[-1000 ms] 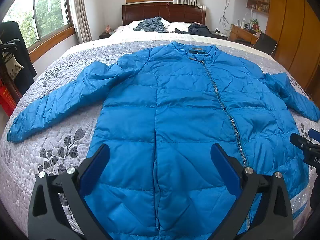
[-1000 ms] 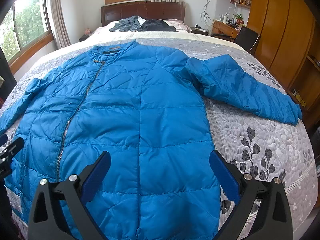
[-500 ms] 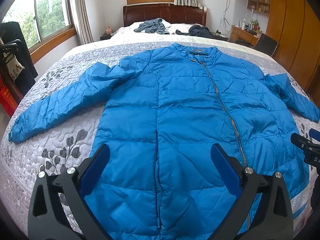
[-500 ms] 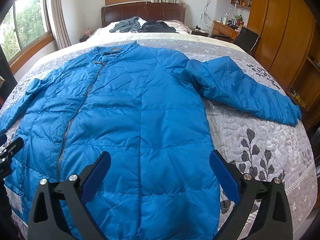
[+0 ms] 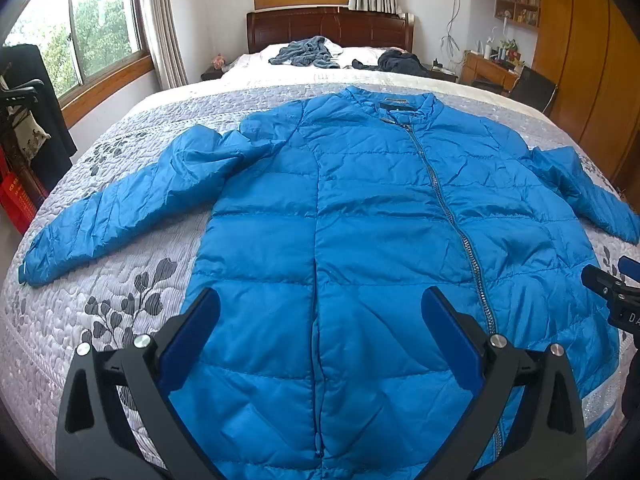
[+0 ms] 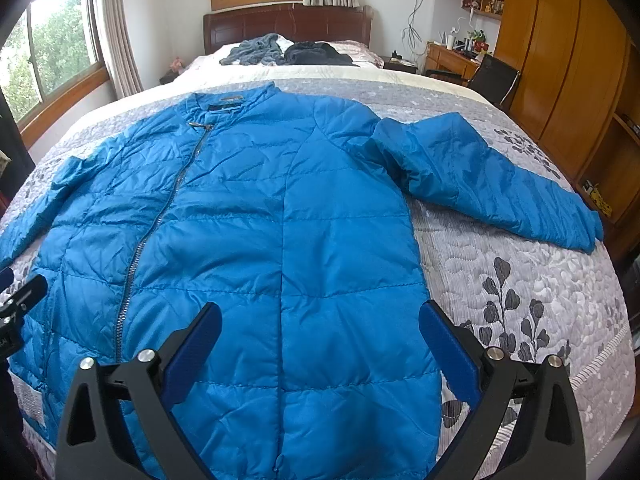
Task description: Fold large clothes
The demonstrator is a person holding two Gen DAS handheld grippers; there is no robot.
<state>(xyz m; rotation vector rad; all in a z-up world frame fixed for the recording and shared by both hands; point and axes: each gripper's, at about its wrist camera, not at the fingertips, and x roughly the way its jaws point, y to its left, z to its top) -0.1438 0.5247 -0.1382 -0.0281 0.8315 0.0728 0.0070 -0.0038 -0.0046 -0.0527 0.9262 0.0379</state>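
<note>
The blue puffer jacket (image 5: pixel 360 240) lay flat and face up on the bed (image 5: pixel 100 320), zipped, its collar (image 5: pixel 396 102) toward the headboard (image 5: pixel 328 26) and its hem at the foot edge. The zipper (image 5: pixel 452 216) ran in a long slant down the front. One sleeve (image 5: pixel 120 212) stretched out toward the window-side edge of the bed, cuff near that edge; the other sleeve (image 6: pixel 492 176) reached for the wardrobe-side edge, bunched a little at the shoulder. Under it all was a grey quilted bedspread (image 6: pixel 520 280) with dark leaf prints.

And there was the left claw (image 5: pixel 320 332), fingers spread wide apart, holding nothing, hovering over the lower half of the jacket near the foot edge. The right claw (image 6: pixel 320 336) was just as wide, empty too, above the other lower panel, one pad over the jacket's side edge.

Farther off, up by the headboard, a grey garment (image 5: pixel 306 52) and a dark garment (image 5: pixel 400 62) sat crumpled on the pillows. A wooden wardrobe (image 6: pixel 560 60) lined the wall beyond the bed, and a desk (image 6: pixel 452 58) with a black chair (image 6: pixel 496 78) stood in the corner.
</note>
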